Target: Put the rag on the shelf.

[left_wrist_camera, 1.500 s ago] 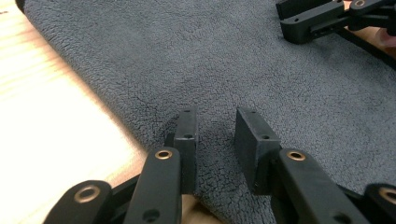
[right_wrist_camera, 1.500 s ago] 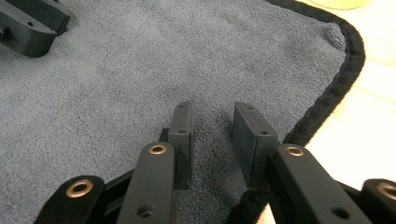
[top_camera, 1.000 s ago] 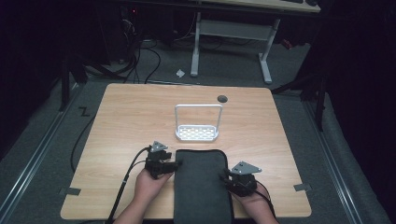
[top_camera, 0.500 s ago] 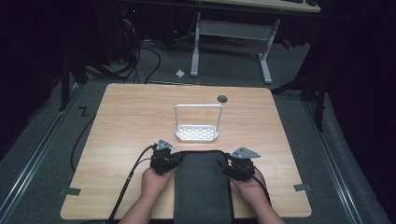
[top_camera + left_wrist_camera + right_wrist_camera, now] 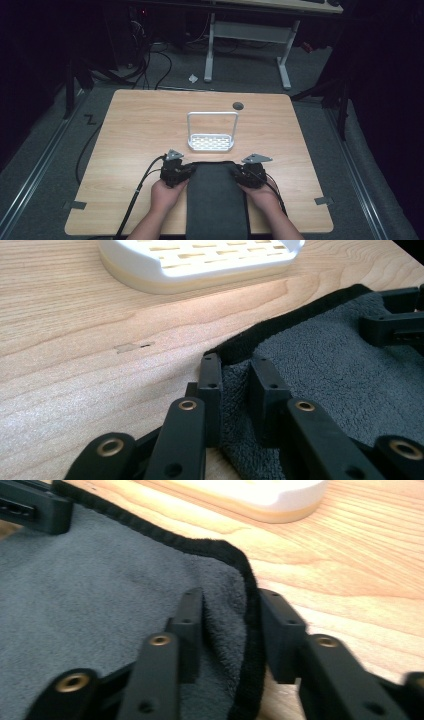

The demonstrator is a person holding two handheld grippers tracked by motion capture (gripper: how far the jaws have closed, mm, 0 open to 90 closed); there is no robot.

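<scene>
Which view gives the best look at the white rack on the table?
The high view: the white rack appears whole there, slotted base and upright loop handle. The left gripper view shows just its base; the right gripper view, a blurred edge.

A light wooden table [image 5: 130, 140] carried a white slotted tray [image 5: 211, 142] near its middle and a dark grey towel [image 5: 216, 200] overhanging the near edge.
</scene>
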